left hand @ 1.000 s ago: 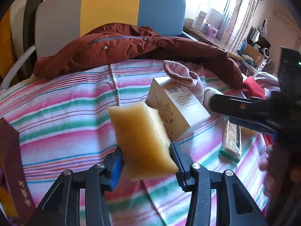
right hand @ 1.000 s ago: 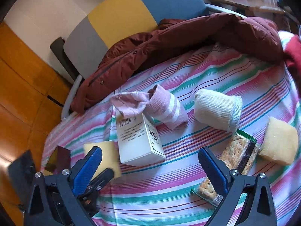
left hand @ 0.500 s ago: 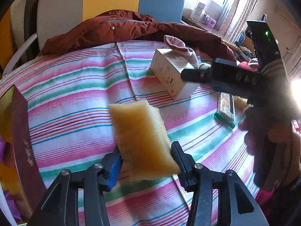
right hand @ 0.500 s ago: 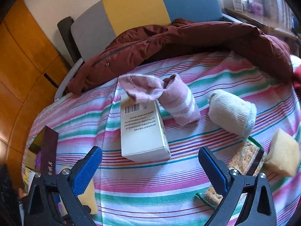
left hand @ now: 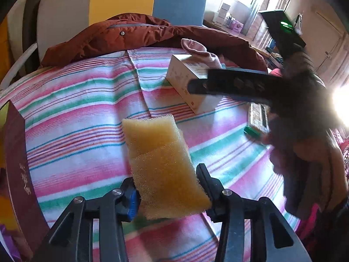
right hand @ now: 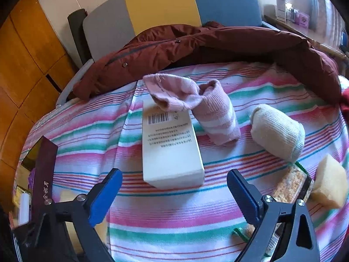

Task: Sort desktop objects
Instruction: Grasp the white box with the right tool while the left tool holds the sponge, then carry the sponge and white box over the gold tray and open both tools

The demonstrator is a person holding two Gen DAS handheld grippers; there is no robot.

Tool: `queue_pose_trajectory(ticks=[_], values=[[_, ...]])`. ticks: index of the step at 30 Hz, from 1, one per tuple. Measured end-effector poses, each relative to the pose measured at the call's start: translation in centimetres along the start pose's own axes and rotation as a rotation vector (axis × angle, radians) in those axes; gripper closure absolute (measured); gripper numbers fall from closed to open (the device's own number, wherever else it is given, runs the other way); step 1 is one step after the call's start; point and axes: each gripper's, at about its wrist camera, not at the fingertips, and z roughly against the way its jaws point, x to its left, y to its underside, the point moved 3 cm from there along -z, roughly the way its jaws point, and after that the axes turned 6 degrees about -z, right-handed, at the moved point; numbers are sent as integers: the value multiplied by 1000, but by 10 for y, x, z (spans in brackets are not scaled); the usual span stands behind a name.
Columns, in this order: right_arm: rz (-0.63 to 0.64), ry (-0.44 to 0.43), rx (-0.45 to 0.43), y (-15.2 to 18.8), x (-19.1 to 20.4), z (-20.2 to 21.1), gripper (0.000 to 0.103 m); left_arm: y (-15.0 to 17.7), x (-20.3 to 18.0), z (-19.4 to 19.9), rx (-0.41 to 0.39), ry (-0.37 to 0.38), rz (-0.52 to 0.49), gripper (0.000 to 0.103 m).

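**Sponge gripped on the left, box framed on the right**

Jaws of the left gripper [left hand: 166, 193] are closing and press on both sides of a yellow sponge [left hand: 162, 166], which stands up out of them above the striped cloth [left hand: 82, 118] on the table. The left wrist view alone shows this grasp. Beyond the sponge lies a white box [left hand: 187, 87] toward the far side of the table, with the right gripper [left hand: 231, 84] reaching across in front of it as a dark bar, held by a blurred hand [left hand: 305, 152] at the right. A cracker packet [left hand: 257, 120] lies near the right edge, partly hidden by that hand. A dark maroon box [left hand: 18, 159] stands at the left edge, and a rust-red jacket [left hand: 135, 37] is draped along the far edge.

From the right wrist view, the jaws of the right gripper [right hand: 174, 194] stand wide and are closing, with nothing pressed between them; the white box [right hand: 170, 146] lies just beyond their tips on the cloth. Only this view shows the barcode label on the box, a pink sock [right hand: 196, 104] resting over its far end, a rolled cream sock [right hand: 277, 131] to the right, and a second yellow sponge [right hand: 329, 183] at the right edge, just beside the cracker packet [right hand: 292, 183]. The maroon box [right hand: 43, 174] stands at the left edge.
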Motion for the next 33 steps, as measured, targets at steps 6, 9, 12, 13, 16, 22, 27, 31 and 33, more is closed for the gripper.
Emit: queue_pose_trajectory(ticks=[6, 9, 12, 13, 16, 22, 27, 31, 33], values=[[3, 42, 22, -10, 1, -14, 32, 17, -4, 14, -4, 6, -8, 56], [9, 47, 57, -8, 3, -17, 47, 25, -6, 25, -11, 12, -14, 56], [6, 23, 72, -1, 7, -13, 48, 32, -8, 31, -10, 17, -16, 56], [5, 12, 75, 3, 9, -9, 49, 35, -9, 34, -11, 21, -17, 56], [-12, -26, 88, 15, 12, 2, 49, 42, -13, 43, -20, 22, -25, 56], [10, -32, 151, 57, 20, 20, 49, 59, -17, 57, -22, 26, -38, 56], [67, -17, 163, 90, 29, 44, 49, 72, -25, 66, -20, 52, -65, 56], [75, -7, 169, 112, 24, 62, 49, 81, -30, 65, -1, 52, -85, 56], [79, 13, 169, 123, 22, 69, 49, 85, -28, 61, 18, 45, -86, 56]])
